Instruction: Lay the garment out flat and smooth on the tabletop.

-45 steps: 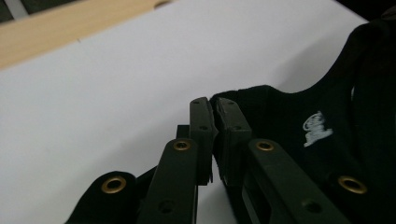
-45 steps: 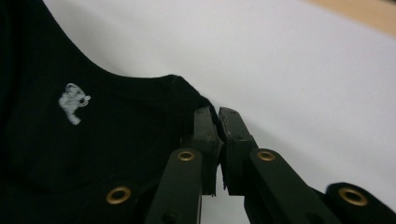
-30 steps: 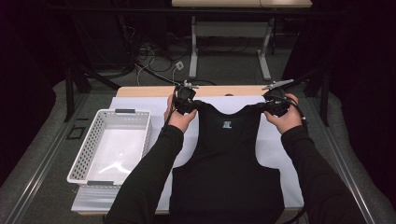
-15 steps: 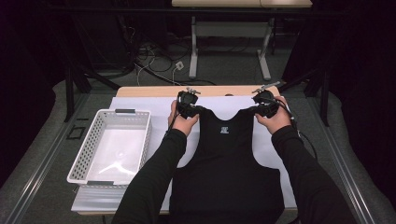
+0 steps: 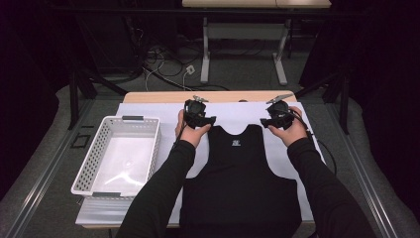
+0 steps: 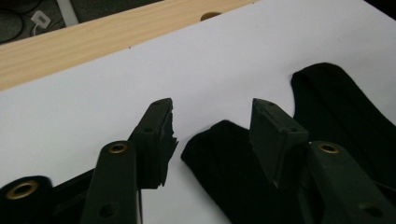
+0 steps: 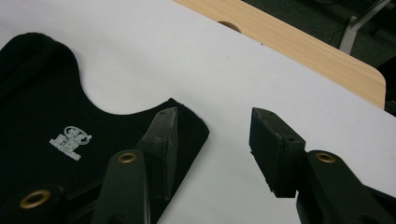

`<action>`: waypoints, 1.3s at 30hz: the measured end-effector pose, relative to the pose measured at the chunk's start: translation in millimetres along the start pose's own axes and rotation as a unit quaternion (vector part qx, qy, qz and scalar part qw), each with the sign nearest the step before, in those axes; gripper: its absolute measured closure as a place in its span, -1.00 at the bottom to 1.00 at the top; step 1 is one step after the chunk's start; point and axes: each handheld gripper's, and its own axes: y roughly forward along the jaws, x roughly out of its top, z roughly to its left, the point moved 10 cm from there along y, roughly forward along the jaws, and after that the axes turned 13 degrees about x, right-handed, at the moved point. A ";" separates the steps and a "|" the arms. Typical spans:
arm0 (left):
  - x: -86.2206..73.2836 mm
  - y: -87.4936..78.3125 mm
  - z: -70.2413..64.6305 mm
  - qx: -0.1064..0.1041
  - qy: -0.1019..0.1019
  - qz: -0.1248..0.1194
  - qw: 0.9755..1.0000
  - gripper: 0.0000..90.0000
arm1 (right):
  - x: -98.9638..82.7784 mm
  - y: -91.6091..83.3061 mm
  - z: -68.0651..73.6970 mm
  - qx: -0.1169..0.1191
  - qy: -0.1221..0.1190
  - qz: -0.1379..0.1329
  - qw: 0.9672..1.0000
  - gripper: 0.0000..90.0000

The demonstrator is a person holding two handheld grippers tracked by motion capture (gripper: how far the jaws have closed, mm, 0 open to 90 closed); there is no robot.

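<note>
- A black sleeveless fabric vest (image 5: 237, 183) lies flat on the white sheet (image 5: 148, 110) covering the pale wooden worktop (image 5: 158, 96), at the centre of the high view, its two shoulder straps pointing to 12 o'clock.
- The left tool (image 6: 212, 126) stands released, its jaws having just been opening; the left strap tip (image 6: 219, 154) lies flat between them, with no pad pressing on it.
- The right tool (image 7: 212, 128) is likewise released, jaws just opened, straddling the edge of the right strap tip (image 7: 189, 126); one jaw hangs over the fabric, the other over bare sheet.
- At the vest's 9 o'clock sits a white perforated plastic basket (image 5: 94, 158); its pale floor looks bare.
- A small white printed logo (image 7: 70, 139) sits below the neckline; its lettering is too small to read.
- The right gripper view makes the logo an emblem above a line of text, whereas the high view gives only a pale speck (image 5: 236, 143).
- The high view alone takes in the basket, both black sleeves and the cables on the floor beyond the worktop at 12 o'clock.
</note>
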 end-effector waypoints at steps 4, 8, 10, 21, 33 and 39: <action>-9.7 -5.1 4.5 -0.002 -0.011 0.001 1.000 0.02 | -6.4 0.6 8.4 0.013 -0.005 -0.001 1.000 0.11; -18.0 -13.8 5.4 -0.012 -0.024 -0.002 1.000 -0.02 | -11.8 -1.1 17.3 0.025 -0.002 -0.004 1.000 0.09; -22.4 -19.6 5.0 -0.016 -0.023 -0.004 1.000 -0.03 | -14.9 -3.6 21.0 0.025 -0.004 -0.005 1.000 0.08; -53.0 -52.5 -7.8 -0.055 -0.030 -0.008 0.998 -0.04 | -39.3 -19.2 45.8 0.063 0.023 -0.021 0.998 0.05; -85.3 -82.7 -10.9 -0.063 -0.021 -0.017 0.998 -0.04 | -68.4 -37.9 67.7 0.075 0.031 -0.044 0.996 0.05; -106.5 -95.0 -13.4 -0.074 -0.044 -0.012 0.996 -0.04 | -79.3 -46.7 75.9 0.073 0.026 -0.050 0.996 0.01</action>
